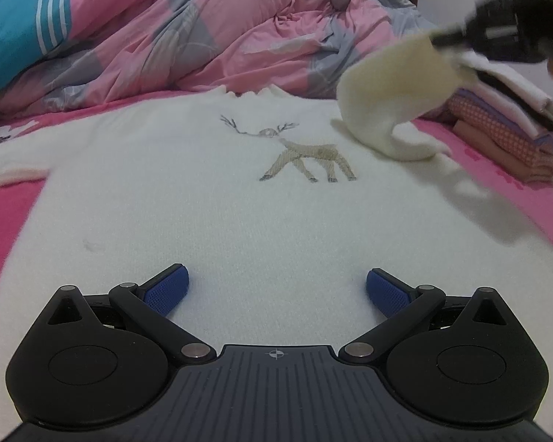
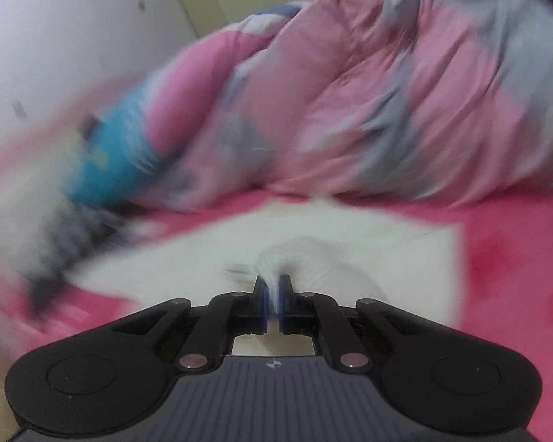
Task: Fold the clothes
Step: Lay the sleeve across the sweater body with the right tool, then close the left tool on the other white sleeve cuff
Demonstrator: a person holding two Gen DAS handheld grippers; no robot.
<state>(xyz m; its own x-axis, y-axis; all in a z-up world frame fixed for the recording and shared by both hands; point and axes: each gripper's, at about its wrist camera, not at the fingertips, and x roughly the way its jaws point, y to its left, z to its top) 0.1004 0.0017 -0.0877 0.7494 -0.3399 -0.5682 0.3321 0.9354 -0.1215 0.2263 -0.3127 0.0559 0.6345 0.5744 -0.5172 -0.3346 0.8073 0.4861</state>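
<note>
A white sweater (image 1: 210, 199) with a deer print (image 1: 306, 154) lies flat on the pink bed. My left gripper (image 1: 276, 287) is open and empty, low over the sweater's lower part. My right gripper (image 2: 274, 294) is shut on the sweater's right sleeve (image 2: 306, 258). In the left wrist view the right gripper (image 1: 497, 33) holds that sleeve (image 1: 387, 103) lifted above the sweater's right shoulder. The right wrist view is blurred by motion.
A crumpled pink and grey quilt (image 1: 202, 29) lies behind the sweater. A blue striped pillow (image 1: 22, 25) sits at the far left. A stack of folded clothes (image 1: 512, 129) stands on the bed (image 1: 3, 221) at the right.
</note>
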